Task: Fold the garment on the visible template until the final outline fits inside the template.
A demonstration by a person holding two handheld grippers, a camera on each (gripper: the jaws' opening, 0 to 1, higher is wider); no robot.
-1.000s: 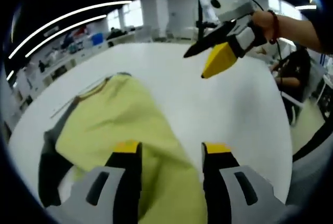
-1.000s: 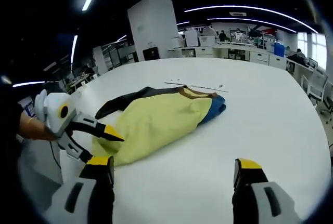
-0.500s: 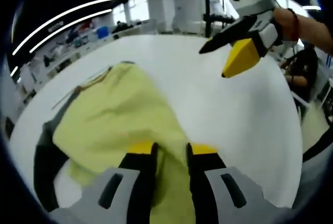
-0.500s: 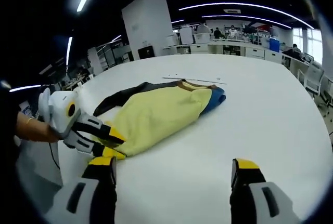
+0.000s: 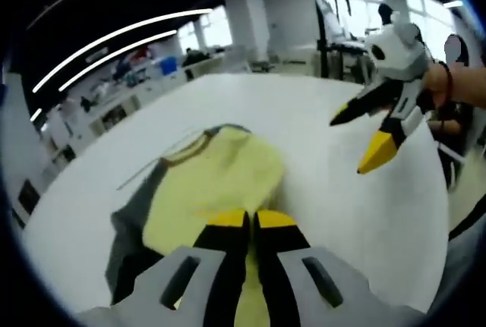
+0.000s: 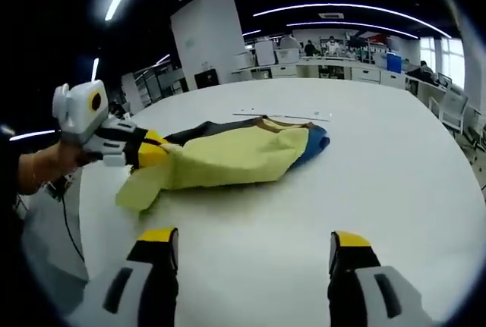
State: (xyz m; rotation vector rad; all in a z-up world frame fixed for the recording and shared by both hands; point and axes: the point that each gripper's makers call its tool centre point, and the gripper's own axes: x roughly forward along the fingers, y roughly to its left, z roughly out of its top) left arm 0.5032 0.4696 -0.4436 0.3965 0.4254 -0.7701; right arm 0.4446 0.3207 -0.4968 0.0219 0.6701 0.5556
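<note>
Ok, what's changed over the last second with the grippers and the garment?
The left gripper closed its jaws on the yellow garment's near edge and lifted it off the white table. The right gripper stayed open above the table, and the garment's far end stayed put.

Open-plan lab or office hall. A dark ceiling with long light strips was seen overhead. A large white table was set in the foreground; rows of white desks, a wide white pillar, chairs and seated people were noted behind.
</note>
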